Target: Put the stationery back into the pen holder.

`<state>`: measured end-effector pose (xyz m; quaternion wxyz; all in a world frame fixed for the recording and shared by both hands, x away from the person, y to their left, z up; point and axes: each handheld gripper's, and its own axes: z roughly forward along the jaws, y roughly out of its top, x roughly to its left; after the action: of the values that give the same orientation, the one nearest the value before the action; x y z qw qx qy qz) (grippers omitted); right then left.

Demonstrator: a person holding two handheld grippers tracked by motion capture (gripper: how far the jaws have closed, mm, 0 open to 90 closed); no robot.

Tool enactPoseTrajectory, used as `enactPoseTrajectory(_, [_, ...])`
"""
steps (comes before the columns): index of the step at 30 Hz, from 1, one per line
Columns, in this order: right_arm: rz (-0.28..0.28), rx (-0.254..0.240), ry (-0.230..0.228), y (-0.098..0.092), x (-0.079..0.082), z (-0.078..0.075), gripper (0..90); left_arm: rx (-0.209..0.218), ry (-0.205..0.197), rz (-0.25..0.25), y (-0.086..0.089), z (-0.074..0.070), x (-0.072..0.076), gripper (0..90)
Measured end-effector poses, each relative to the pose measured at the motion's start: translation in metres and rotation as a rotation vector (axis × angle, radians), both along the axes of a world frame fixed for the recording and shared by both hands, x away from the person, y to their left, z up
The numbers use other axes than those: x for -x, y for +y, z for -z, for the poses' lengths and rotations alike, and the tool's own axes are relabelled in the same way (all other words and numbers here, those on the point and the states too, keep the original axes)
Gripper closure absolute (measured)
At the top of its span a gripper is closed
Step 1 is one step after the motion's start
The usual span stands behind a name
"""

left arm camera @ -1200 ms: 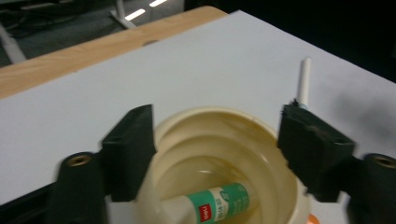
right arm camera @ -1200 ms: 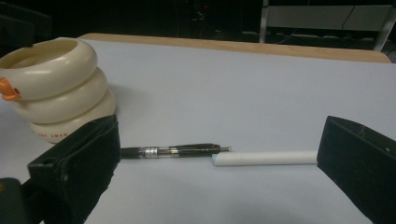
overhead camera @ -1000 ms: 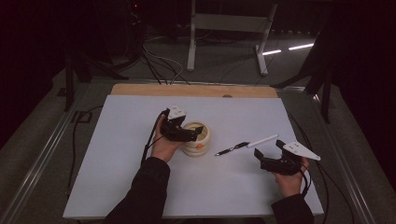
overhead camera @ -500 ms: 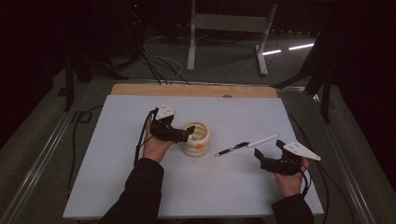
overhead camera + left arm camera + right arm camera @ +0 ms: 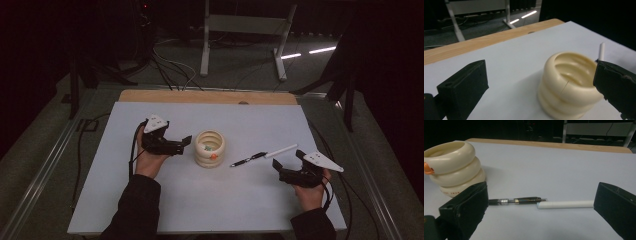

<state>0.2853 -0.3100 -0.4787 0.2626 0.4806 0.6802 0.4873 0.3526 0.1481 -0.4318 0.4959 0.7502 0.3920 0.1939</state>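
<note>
A cream cup (image 5: 209, 148) made of stacked rings stands upright in the middle of the white sheet (image 5: 225, 205), with an orange mark on its side. My left gripper (image 5: 183, 145) is open just left of the cup and apart from it. Its jaws have just been opening and nothing is between them. In the left gripper view the cup (image 5: 566, 85) stands right ahead of the left gripper (image 5: 540, 87). A black pen (image 5: 247, 159) and a white pen (image 5: 281, 150) lie end to end right of the cup. My right gripper (image 5: 288, 163) is open, low, just short of the pens (image 5: 516, 200).
A wooden strip (image 5: 210, 96) borders the sheet's far edge. Cables (image 5: 170, 70) and a metal stand (image 5: 240, 30) lie on the dark floor beyond. A cable (image 5: 80, 150) runs along the table's left side.
My left gripper has drawn back to the left, away from the cup it was at a second ago. The cup, both pens and the right gripper have stayed put.
</note>
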Motion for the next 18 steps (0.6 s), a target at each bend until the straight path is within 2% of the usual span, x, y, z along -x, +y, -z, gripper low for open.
enactPoseTrajectory(4, [0.002,0.0,0.0,0.0,0.0,0.0,0.0,-0.022,-0.007,-0.001,0.014,0.004,0.009,0.1])
enactPoseTrajectory(8, [0.003,-0.002,0.003,0.0,0.0,0.0,0.0,-0.027,-0.008,-0.006,0.028,0.009,0.019,0.1])
enactPoseTrajectory(13, [0.0,0.0,0.002,0.001,0.0,0.0,0.0,-0.026,-0.037,-0.022,0.045,0.015,0.032,0.1])
enactPoseTrajectory(16, [0.0,-0.001,0.001,0.001,0.001,0.001,0.0,-0.026,-0.066,-0.055,0.054,0.019,0.04,0.1])
enactPoseTrajectory(18, [0.001,-0.001,0.001,0.001,0.0,0.001,0.0,-0.021,-0.068,-0.062,0.057,0.02,0.042,0.1])
